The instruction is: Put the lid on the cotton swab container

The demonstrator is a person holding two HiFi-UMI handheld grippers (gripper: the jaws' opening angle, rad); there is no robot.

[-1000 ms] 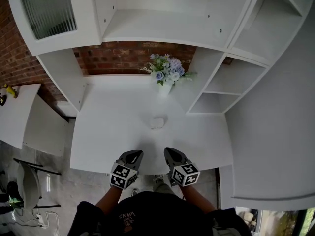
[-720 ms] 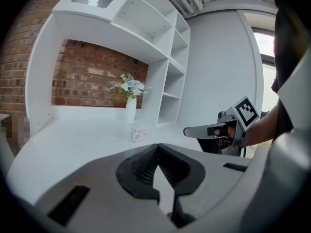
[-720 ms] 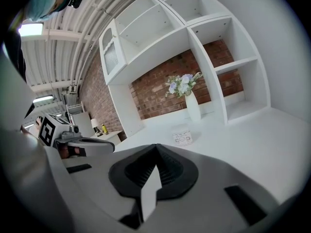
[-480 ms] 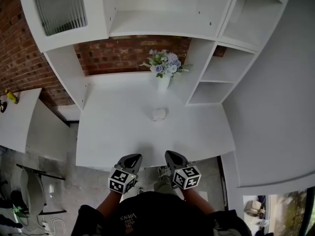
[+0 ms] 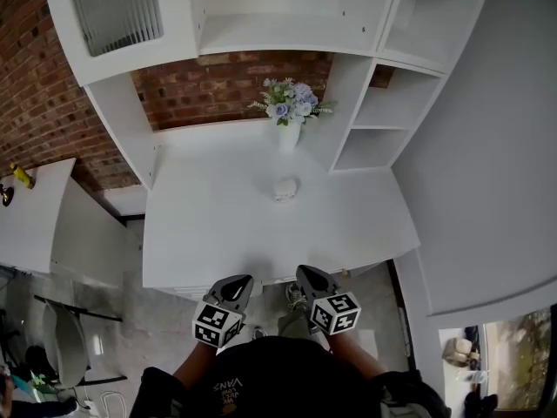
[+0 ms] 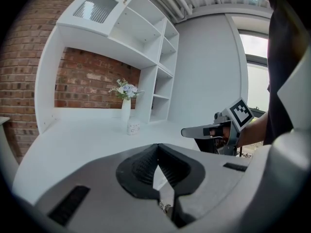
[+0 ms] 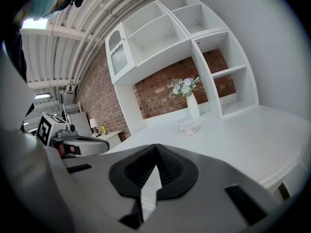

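Note:
A small white round cotton swab container point(image 5: 285, 188) stands on the white desk point(image 5: 218, 233), in front of the vase; it also shows in the left gripper view point(image 6: 133, 127) and in the right gripper view point(image 7: 187, 128). Whether a lid sits on it I cannot tell. My left gripper point(image 5: 238, 283) and right gripper point(image 5: 306, 276) hang side by side off the desk's near edge, close to my body, both shut with nothing between their jaws. In the left gripper view the left gripper point(image 6: 156, 160) has the right gripper point(image 6: 184, 131) to its right.
A white vase of blue and purple flowers point(image 5: 290, 111) stands at the back of the desk against the brick wall point(image 5: 226, 90). White shelves point(image 5: 374, 120) rise at the right and above. A side table point(image 5: 26, 216) stands to the left.
The head view has drawn back: desk and container sit farther off and higher in the picture. Both grippers stay shut, now off the desk's near edge.

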